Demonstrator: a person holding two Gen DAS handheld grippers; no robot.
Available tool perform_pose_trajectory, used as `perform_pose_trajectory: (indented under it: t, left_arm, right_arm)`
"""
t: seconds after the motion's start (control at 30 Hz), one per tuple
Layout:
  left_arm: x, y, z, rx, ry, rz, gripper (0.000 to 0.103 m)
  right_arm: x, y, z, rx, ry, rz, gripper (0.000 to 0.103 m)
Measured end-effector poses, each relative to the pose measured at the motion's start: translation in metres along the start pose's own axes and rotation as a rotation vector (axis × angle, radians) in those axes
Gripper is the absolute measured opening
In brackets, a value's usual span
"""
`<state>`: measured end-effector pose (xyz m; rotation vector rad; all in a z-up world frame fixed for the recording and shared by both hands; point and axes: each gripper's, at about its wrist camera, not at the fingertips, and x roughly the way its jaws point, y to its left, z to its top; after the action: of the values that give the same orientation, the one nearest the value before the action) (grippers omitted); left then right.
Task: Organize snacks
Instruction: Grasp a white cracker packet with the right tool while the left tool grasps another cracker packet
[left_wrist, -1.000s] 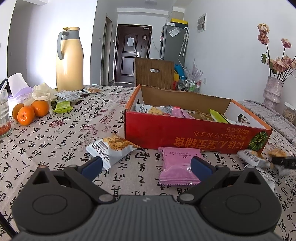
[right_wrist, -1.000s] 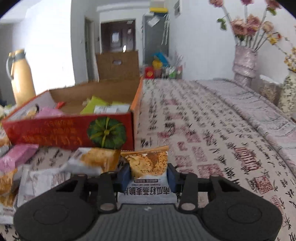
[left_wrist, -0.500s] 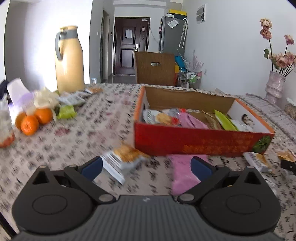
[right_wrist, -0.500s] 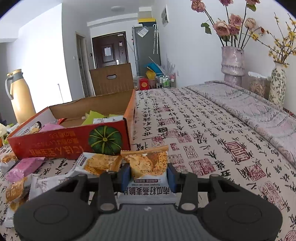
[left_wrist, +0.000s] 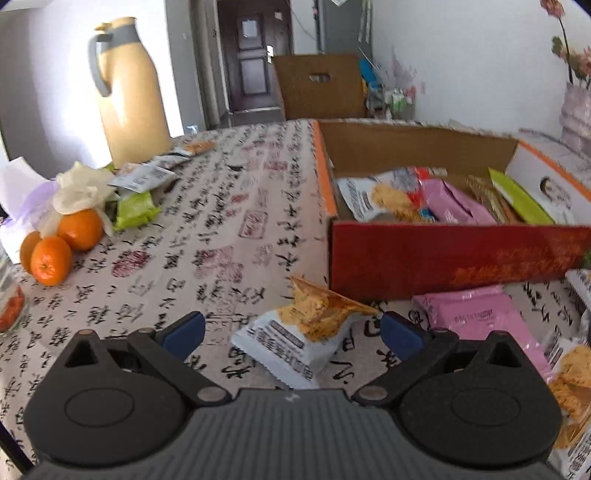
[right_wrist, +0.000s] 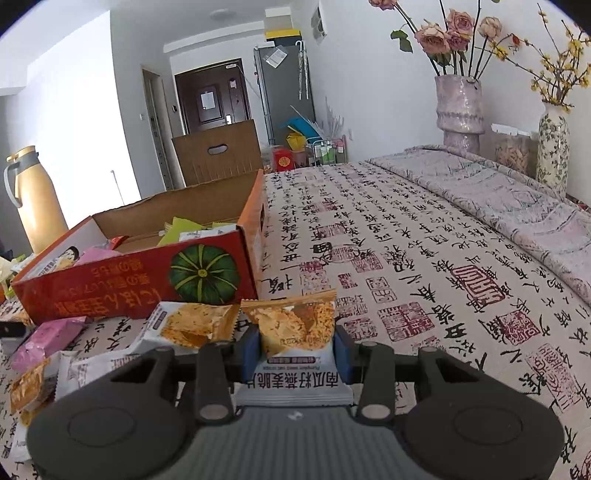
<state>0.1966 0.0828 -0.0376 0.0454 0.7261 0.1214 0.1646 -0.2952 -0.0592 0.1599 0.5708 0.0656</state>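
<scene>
Right gripper (right_wrist: 295, 349) clenches a white-and-orange crisp packet (right_wrist: 293, 332); left gripper (left_wrist: 291, 332), jaws spread, frames a similar white packet (left_wrist: 299, 338). Centre it before closing, then lift into the red cardboard box (left_wrist: 443, 254) ahead.

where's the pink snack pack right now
In the left wrist view, the pink snack pack lies on the tablecloth at lower right, just in front of the red box.

Black grippers, apparently blue-padded jaws
</scene>
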Motion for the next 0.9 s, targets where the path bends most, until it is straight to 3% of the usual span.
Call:
perform_pose_trajectory:
  t: [0.1, 0.37, 0.5, 0.73, 0.9]
  left_arm:
    - [0.002, -0.003, -0.003, 0.019, -0.002, -0.007, 0.101]
    - [0.007, -0.005, -0.004, 0.021, 0.007, -0.036, 0.076]
    - [0.004, -0.003, -0.003, 0.01, 0.001, -0.086, 0.039]
    - [-0.007, -0.006, -0.007, 0.02, -0.017, -0.092, 0.028]
    - [-0.015, -0.005, -0.011, 0.007, -0.034, -0.103, 0.025]
  right_arm:
    - [0.002, 0.0, 0.0, 0.002, 0.006, 0.003, 0.04]
    - [0.003, 0.0, 0.0, 0.005, 0.009, 0.008, 0.04]
    - [0.003, 0.0, 0.0, 0.008, 0.009, 0.012, 0.04]
    - [0.003, 0.0, 0.0, 0.01, 0.005, 0.017, 0.041]
    - [0.002, -0.001, 0.0, 0.011, -0.001, 0.02, 0.041]
